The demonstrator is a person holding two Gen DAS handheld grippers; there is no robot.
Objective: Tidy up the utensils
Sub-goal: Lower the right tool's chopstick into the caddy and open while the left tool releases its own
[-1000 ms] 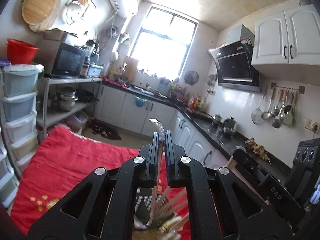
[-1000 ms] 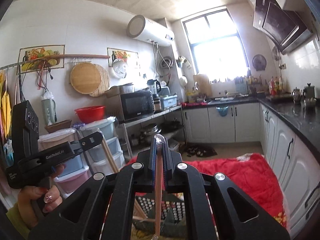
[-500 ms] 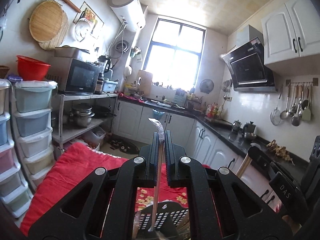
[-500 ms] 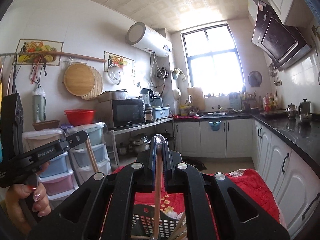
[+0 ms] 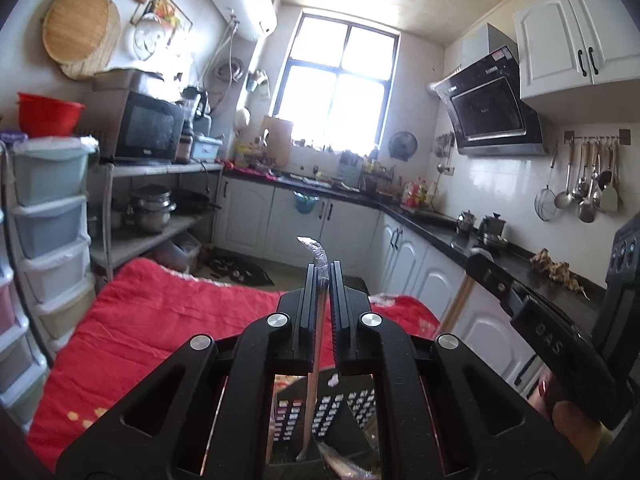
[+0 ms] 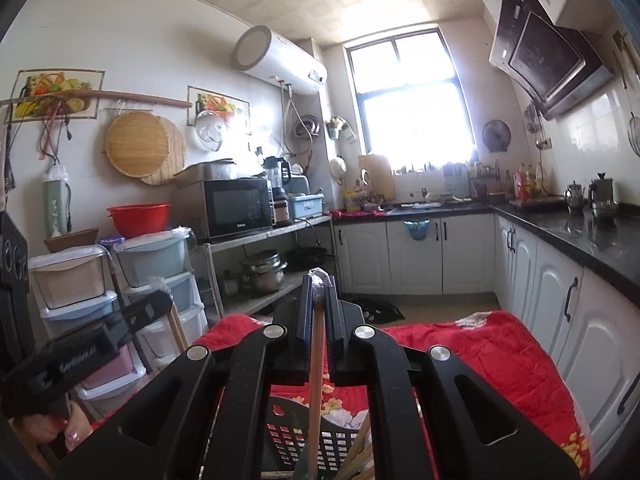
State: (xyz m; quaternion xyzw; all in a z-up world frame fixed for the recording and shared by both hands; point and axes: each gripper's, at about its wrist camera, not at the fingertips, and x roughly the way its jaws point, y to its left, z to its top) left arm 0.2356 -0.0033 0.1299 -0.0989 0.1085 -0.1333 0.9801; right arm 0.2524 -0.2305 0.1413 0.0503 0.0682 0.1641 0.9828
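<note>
Both hand-held grippers lower than before — left (image 5: 323,276) and right (image 6: 320,286) each clamped on a chopstick (image 6: 316,364).

Red blanket (image 5: 168,320), microwave (image 6: 236,210), red basin (image 5: 48,114), water heater (image 6: 280,60), window (image 5: 340,88)

Left gripper (image 5: 324,276) is clamped on a plastic-wrapped chopstick (image 5: 316,320) – wrapper tip pokes up past the fingertips, stick runs down into the dark slotted basket (image 5: 340,404) below. Basket sits on a red blanket (image 5: 160,320) w/ more sticks at its lower edge (blurred). At right, the other gripper (image 5: 476,258) holds a wooden stick too; a hand (image 5: 568,424) grips its handle.
</note>
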